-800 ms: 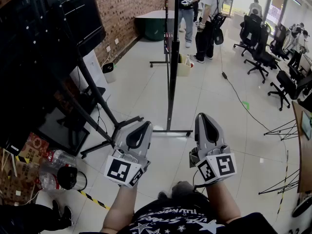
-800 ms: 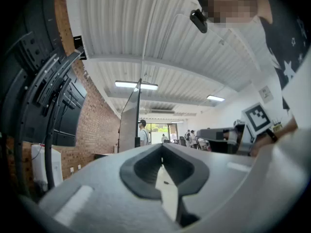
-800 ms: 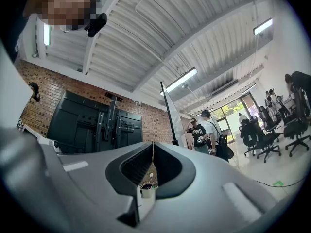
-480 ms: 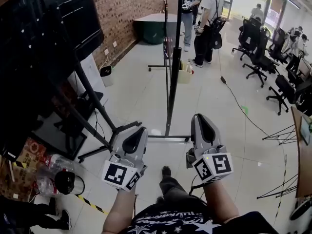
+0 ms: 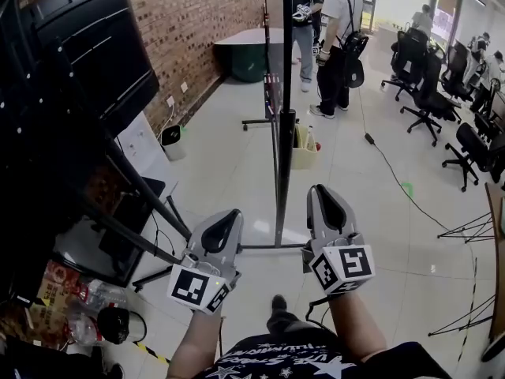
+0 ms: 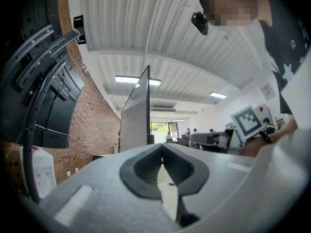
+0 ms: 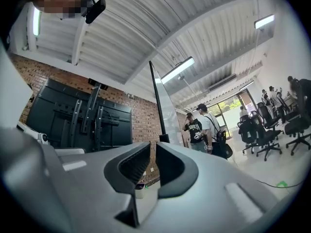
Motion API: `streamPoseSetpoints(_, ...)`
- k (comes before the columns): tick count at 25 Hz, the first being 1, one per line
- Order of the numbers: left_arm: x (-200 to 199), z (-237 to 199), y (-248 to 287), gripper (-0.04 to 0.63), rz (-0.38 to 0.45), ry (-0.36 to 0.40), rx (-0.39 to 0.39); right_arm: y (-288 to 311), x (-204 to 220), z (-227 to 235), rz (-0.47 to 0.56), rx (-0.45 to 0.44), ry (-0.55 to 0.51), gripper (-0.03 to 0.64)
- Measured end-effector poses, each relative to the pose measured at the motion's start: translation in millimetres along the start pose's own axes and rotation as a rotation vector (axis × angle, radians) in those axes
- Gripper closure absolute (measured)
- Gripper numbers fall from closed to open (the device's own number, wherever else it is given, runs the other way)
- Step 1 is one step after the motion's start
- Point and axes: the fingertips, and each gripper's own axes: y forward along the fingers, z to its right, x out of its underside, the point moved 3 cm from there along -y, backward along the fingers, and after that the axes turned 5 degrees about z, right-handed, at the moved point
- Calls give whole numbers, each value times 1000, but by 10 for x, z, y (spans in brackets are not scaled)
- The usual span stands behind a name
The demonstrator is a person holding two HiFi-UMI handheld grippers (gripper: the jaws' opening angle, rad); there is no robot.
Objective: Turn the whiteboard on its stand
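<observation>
Board: tall whiteboard w/ black frame (image 5: 287,46), seen edge-on, upright on its black floor stand (image 5: 272,245), just ahead of both grippers, untouched.
L: left gripper (image 5: 229,218) fingers together, empty.
R: right gripper (image 5: 322,194) fingers slim gap, nothing between.
Tip: prob. open wider, grab frame edge, swing slow.

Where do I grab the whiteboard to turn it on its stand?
Probably its near vertical edge. The whiteboard stands edge-on to you and looks thin enough for the jaws. Come straight ahead with the right gripper, jaws straddling that edge.
</observation>
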Motion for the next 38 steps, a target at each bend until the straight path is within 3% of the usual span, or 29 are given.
streamPoseSetpoints(8,211,-384,643,591,-4,-7,33,779,289,105,-81,-62,-37,508)
streamPoseSetpoints(18,254,-539,1160,591,1,4,58,1532,246,205,-101,-102,-66,376)
streamPoseSetpoints(28,250,-769,1281,591,-6,-27,100,2318,-266,95,-113,-38,-155,376)
streamPoseSetpoints(32,232,-1005,1468,591,-40,-29,98,2442,-269,76,-121,-4,-211,384)
streamPoseSetpoints(38,117,-1319,1707,591,15,7,111,2558,-257,107,-130,57,-262,442)
